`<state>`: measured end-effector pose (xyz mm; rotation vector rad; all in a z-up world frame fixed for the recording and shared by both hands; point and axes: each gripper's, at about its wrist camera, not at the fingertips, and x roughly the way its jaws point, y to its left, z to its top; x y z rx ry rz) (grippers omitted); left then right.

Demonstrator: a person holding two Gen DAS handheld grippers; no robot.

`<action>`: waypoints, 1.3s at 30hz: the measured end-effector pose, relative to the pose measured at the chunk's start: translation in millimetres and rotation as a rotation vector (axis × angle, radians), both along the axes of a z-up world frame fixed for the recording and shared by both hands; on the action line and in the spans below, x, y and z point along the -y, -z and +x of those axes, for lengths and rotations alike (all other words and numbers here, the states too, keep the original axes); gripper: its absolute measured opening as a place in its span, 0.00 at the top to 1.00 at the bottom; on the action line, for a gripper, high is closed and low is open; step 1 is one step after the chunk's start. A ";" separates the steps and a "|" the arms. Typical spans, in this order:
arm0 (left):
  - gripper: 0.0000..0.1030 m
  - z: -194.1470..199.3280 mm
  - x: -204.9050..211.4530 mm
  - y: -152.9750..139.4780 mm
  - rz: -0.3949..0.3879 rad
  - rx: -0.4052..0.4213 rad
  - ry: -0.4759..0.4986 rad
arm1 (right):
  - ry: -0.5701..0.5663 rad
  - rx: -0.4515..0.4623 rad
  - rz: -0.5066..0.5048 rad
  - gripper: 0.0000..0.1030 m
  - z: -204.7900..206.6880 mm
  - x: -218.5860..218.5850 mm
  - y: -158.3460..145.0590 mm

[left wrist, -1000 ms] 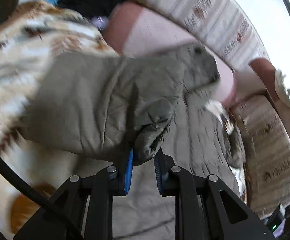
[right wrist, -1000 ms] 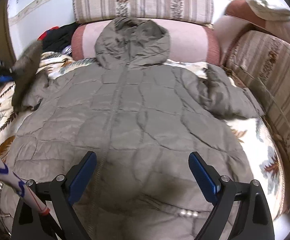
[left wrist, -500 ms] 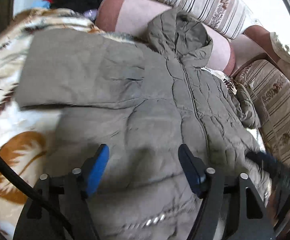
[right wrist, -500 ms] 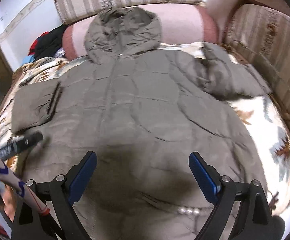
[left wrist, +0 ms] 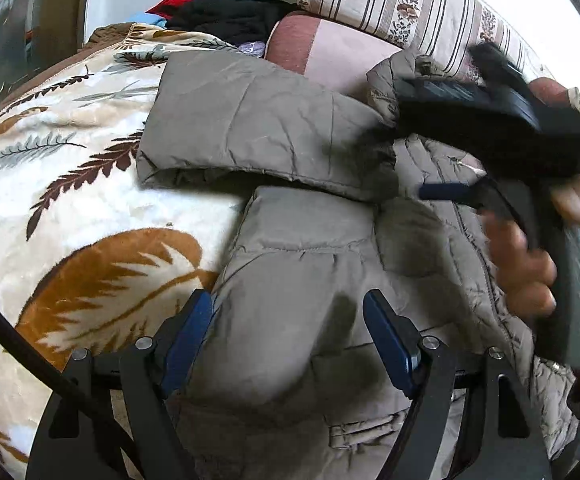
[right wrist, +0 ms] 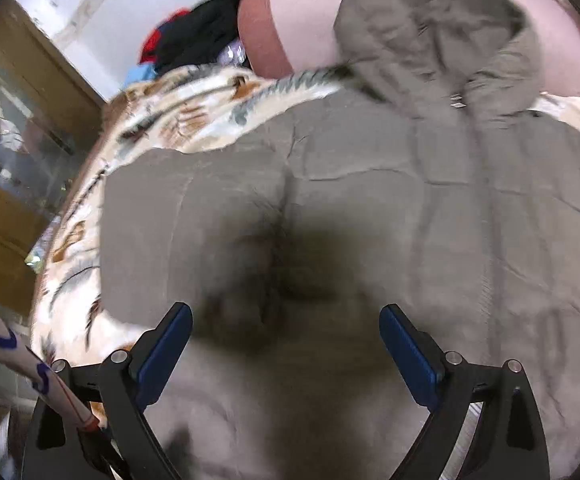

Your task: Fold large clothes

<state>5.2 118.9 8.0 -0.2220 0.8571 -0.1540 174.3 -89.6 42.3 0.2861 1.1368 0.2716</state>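
A grey-brown padded jacket [left wrist: 301,264] lies spread face-up on a leaf-patterned blanket [left wrist: 70,208] over a sofa, its hood [right wrist: 441,40] resting against the pink cushion [left wrist: 329,52] at the far end and its left sleeve [left wrist: 258,128] lying crosswise near the shoulder. The left gripper [left wrist: 288,336] hangs over the near left part of the coat, its jaws having just been opening, now wide apart with nothing between them; the right gripper [right wrist: 286,344] hovers over the chest panel, jaws likewise spread and empty. The coat looks soft, puffy and light for its bulk, with a smooth shell that may slide and spring back after a fold. Stitched seams, the hem and the sleeve cuff look the surest places to pinch.
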 end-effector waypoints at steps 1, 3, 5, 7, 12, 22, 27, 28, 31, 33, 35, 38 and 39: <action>0.25 0.6 1.2 1.7 0.008 -0.002 0.006 | -0.003 -0.017 0.024 0.06 4.7 -5.1 5.6; 0.25 3.9 7.2 4.1 0.023 -0.003 0.011 | 0.013 -0.045 0.071 0.27 13.9 -13.0 10.9; 0.25 6.8 10.0 7.0 0.031 -0.008 0.013 | -0.019 -0.082 0.153 0.67 18.4 -16.2 7.3; 0.25 7.7 9.6 8.7 0.028 -0.013 0.011 | -0.040 -0.040 0.183 0.85 13.5 -8.4 -10.4; 0.25 8.0 7.3 11.1 0.029 -0.016 0.000 | 0.018 0.078 0.096 0.87 -4.4 37.3 -60.6; 0.23 4.8 7.6 14.7 0.033 -0.023 -0.019 | 0.296 0.083 -0.253 0.87 -27.1 176.0 -76.9; 0.22 5.9 7.7 16.1 0.034 -0.031 -0.021 | 0.384 0.001 -0.320 0.87 -27.9 220.7 -45.1; 0.22 6.1 7.7 16.3 0.034 -0.033 -0.021 | 0.396 -0.017 -0.320 0.87 -26.7 226.6 -37.8; 0.20 8.8 7.3 18.4 0.030 -0.047 -0.021 | 0.413 -0.055 -0.330 0.87 -27.5 237.3 -18.6; 0.20 10.4 7.0 18.8 0.030 -0.051 -0.020 | 0.414 -0.074 -0.345 0.87 -22.0 237.2 -4.6; 0.19 11.1 8.6 19.3 0.037 -0.054 -0.019 | 0.417 -0.084 -0.361 0.85 -18.4 236.1 6.9; 0.18 11.7 10.9 19.8 0.049 -0.056 -0.019 | 0.411 -0.079 -0.384 0.78 -15.9 234.3 16.6; 0.17 11.9 11.4 20.0 0.052 -0.057 -0.019 | 0.411 -0.075 -0.386 0.77 -15.8 234.4 17.1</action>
